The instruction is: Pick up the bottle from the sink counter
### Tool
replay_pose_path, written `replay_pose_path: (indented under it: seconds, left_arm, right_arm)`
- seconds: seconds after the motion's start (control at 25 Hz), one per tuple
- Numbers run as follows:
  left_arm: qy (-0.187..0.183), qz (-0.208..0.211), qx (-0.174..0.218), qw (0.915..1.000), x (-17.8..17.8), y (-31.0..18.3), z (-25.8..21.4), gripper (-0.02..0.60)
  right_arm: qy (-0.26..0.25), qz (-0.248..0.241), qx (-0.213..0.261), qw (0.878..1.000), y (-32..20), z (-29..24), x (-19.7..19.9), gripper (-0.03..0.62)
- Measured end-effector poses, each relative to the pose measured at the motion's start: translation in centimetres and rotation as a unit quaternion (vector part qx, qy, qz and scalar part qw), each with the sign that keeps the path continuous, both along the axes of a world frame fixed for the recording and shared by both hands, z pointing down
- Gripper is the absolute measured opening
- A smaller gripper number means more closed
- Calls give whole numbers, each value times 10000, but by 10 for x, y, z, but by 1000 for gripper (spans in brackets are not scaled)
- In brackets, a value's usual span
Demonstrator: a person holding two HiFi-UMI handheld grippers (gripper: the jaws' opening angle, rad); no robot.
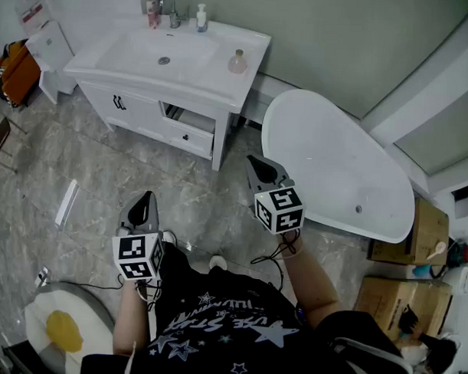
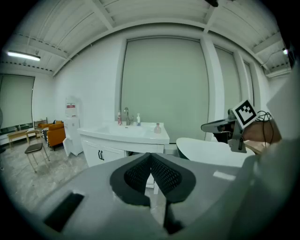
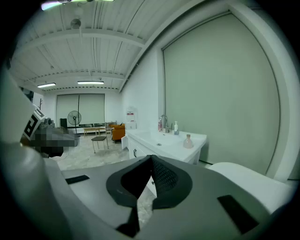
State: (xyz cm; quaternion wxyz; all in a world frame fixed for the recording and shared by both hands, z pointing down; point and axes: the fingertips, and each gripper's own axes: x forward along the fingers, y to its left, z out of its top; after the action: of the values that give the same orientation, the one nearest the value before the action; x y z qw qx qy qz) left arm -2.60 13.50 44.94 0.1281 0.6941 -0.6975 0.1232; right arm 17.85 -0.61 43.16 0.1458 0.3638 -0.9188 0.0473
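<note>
- Right gripper [image 1: 254, 165] jaws pressed together, nothing between them. Left gripper [image 1: 145, 204] also closed and empty. Both sit low in the head view, well apart from the counter [image 1: 251, 39].
- Pink bottle [image 1: 237, 62] stands upright at upper centre, on the counter right of the basin. It is the likely target; a pump bottle [image 1: 201, 19] stands back by the faucet.
- Step in hand: approach. Right gripper looks nearer, so lead with it.
- Spread the jaws before arriving, come in level, and straddle the body below the neck.
- Close gently, since a small rounded bottle may tip or slip.
- Steer clear of the tub [image 1: 334, 163] at right.
</note>
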Motion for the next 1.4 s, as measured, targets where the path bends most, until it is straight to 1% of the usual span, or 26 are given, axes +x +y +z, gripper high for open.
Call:
replay_pose_path:
  seconds: [0.16,0.36,0.48,0.64,0.76,0.96,1.08,1.28,1.4]
  left_arm:
    - [-145,45,1,9999,16,3,-3,18]
    - [-161,105,33,9998,26,3,-7,18]
    - [-143,138,4,9998,26,4,-2,18]
    - [-48,129,-76,9999,16,10,7,18]
    - [-52,140,-35,9999,-3,4,6,18]
    - [5,113,151,9998,-48,-20,-6,18]
    - [42,262,133,9996,-74,-40,-6,18]
    - [74,550,197,9983,-124,-79,-11,18]
    - [113,668,286,9973,-156,-102,-17,18]
  right_arm:
    - [-25,-6,3,10000,4,-3,13,2]
    - [-17,-59,10,10000,9,-3,17,2]
    - [-5,-63,-28,10000,11,0,14,2]
    - [-12,-32,-84,10000,13,6,3,2]
    - [-42,12,-79,10000,8,6,-11,2]
    - [-161,128,11,9998,-12,-5,-46,3]
    - [-337,319,0,9989,-29,-12,-70,3]
    - [-351,677,90,9971,-59,-21,-112,6]
    - [-368,822,109,9959,-76,-26,-139,82]
